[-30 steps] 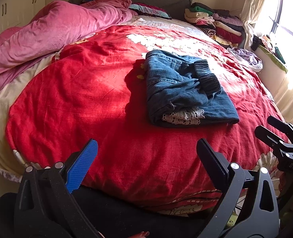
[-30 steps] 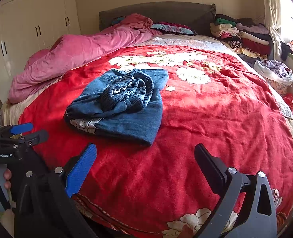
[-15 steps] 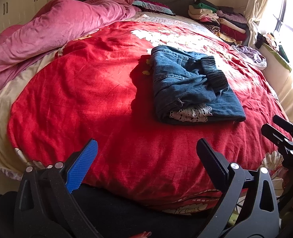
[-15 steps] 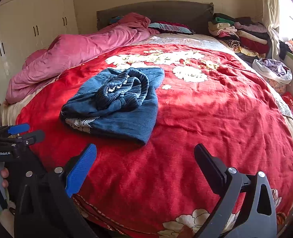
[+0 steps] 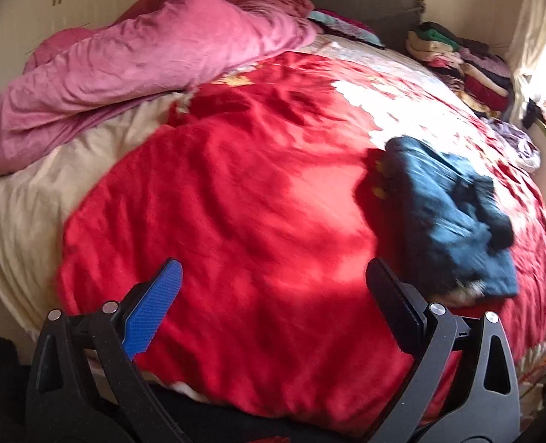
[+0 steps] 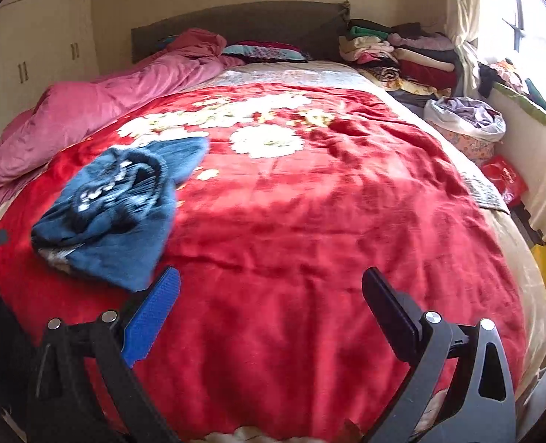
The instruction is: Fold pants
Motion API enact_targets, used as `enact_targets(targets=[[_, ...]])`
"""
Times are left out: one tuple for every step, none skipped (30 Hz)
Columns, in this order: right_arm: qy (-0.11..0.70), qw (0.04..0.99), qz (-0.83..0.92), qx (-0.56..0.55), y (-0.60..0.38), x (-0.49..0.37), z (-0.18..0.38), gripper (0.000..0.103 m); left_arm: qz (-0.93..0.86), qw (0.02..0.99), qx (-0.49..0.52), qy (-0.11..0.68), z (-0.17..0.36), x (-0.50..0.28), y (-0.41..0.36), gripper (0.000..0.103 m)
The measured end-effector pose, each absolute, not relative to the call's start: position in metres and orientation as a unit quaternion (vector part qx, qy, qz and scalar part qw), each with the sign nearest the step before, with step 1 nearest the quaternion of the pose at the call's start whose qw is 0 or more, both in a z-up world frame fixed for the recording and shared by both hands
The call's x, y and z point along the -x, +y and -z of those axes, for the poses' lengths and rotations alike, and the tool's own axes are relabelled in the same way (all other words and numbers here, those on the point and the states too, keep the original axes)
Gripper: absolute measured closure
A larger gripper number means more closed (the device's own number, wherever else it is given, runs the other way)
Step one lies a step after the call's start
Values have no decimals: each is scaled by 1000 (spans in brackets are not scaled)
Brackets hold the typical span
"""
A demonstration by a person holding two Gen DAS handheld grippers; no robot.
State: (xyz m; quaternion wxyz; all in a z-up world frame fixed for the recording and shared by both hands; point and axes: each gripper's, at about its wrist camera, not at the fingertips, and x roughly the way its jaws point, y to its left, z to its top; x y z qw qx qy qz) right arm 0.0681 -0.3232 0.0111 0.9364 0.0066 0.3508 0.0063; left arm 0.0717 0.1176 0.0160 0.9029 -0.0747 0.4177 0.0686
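Observation:
Folded blue denim pants point(image 5: 446, 214) lie in a compact bundle on the red floral blanket point(image 5: 243, 199), with a dark ribbed cuff on top. In the right wrist view the pants point(image 6: 114, 210) are at the left. My left gripper point(image 5: 273, 288) is open and empty above the near part of the bed, to the left of the pants. My right gripper point(image 6: 271, 291) is open and empty, to the right of the pants. Both views are blurred by motion.
A pink duvet point(image 5: 136, 62) is bunched along the bed's left side. Stacked folded clothes point(image 6: 395, 51) sit at the head on the right. A basket of laundry point(image 6: 465, 118) and a windowsill stand beside the bed's right edge. Wardrobe doors are on the left wall.
Both grippers have swung apart: the left view turned left, the right view turned right, so the pants slid toward each frame's edge. The pants themselves stay put, both jaws stay open.

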Motion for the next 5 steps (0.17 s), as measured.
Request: enact_targets(targets=[[347,938,11,-11,-342,-78,-13,5,-89,899,71,422,-16,-87,136,10],[351,936,30,-9,-361,-90,-13,5,-116,894,69,427,-14,-102,155,10],[357,932,57,-11,-382,-103,-11,5,-142,890,67,429,-10,-119,177,10],[359,930,78,-22,-406,-117,-11,5,-166,882,65,435,-6,-135,196,10],[365,926,85,-35,-430,-133,-8,5,-187,875,64,441,-2,-150,214,10]])
